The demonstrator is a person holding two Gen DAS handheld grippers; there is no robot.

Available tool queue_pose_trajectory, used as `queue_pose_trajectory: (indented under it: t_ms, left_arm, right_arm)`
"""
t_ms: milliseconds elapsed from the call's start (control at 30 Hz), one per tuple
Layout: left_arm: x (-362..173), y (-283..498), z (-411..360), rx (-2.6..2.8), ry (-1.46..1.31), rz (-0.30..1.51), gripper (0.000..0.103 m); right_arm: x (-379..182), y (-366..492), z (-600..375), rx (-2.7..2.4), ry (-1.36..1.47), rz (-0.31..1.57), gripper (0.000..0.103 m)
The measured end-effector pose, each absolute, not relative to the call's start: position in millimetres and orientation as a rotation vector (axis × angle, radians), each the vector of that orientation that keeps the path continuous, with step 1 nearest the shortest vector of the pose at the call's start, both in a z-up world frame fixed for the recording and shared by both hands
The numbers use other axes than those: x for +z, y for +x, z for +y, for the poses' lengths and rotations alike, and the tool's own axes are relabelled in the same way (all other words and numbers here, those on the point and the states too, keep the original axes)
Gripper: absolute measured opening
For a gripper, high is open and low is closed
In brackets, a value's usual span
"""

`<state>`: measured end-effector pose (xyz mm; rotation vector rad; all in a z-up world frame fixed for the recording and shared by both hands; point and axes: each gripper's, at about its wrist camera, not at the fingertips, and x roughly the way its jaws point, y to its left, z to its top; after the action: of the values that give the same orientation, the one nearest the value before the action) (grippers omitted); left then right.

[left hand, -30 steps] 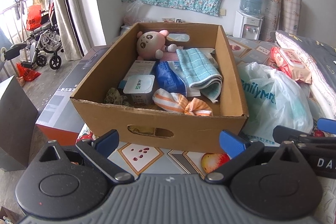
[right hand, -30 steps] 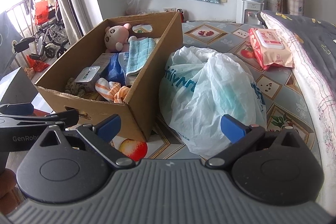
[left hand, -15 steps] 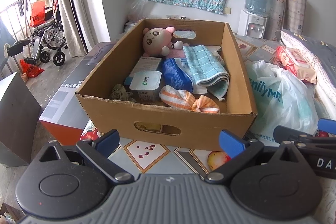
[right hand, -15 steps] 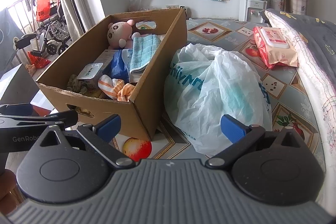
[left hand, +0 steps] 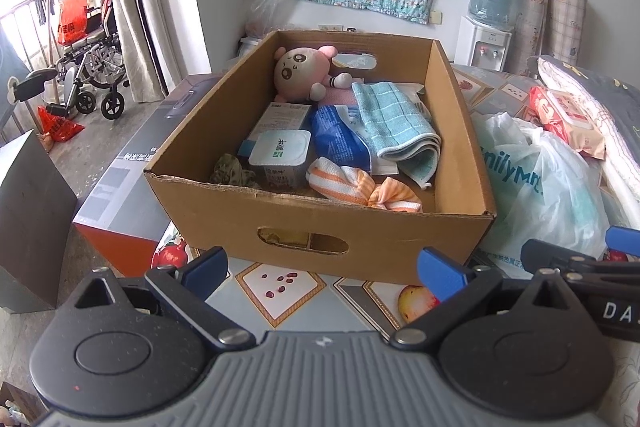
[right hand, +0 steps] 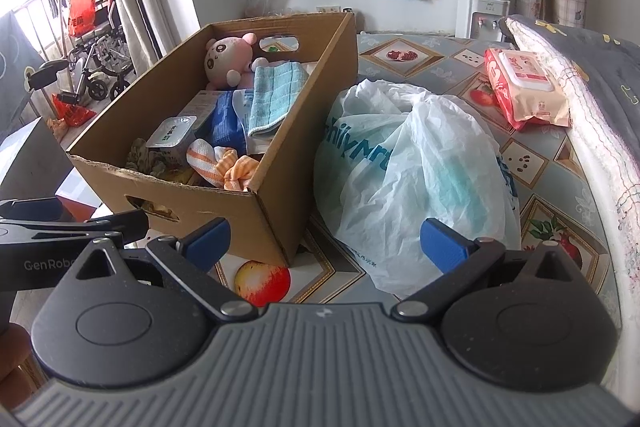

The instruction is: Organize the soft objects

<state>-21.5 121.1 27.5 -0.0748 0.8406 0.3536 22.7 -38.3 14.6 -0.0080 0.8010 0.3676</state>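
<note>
An open cardboard box [left hand: 320, 227] [right hand: 272, 203] stands on the patterned mat. Inside lie a pink plush toy [left hand: 300, 71] [right hand: 226, 61], a folded teal towel [left hand: 394, 127] [right hand: 276, 95], an orange striped cloth [left hand: 360, 185] [right hand: 224, 163], a blue packet [left hand: 338, 141], a white tub [left hand: 280, 157] and a greenish crumpled cloth [left hand: 230, 171]. My left gripper [left hand: 322, 269] hangs open just in front of the box's near wall, holding nothing. My right gripper [right hand: 324, 241] is open and empty too, near the box's front right corner and a white plastic bag [right hand: 416, 183] [left hand: 540, 195].
A pack of wet wipes [right hand: 524, 87] lies at the right beside a folded quilt [right hand: 592, 115]. A large flat carton [left hand: 132, 187] sits left of the box on the floor. A water dispenser [left hand: 486, 23] stands by the back wall, a wheelchair [left hand: 92, 67] at far left.
Both grippers have risen a little and tilted, so the box sits lower and nearer the centre of each view. Nothing was grasped; the objects in the box stay put.
</note>
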Motion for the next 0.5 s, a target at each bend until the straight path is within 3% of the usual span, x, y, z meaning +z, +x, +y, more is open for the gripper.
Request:
queue_pose_trajectory:
  t_ms: [500]
  left_arm:
    - [25.1,-20.8,123.0,0.355,-0.084,0.847,0.102]
  right_arm:
    - [11.4,23.0,-37.4,0.369,-0.008,0.803,0.102]
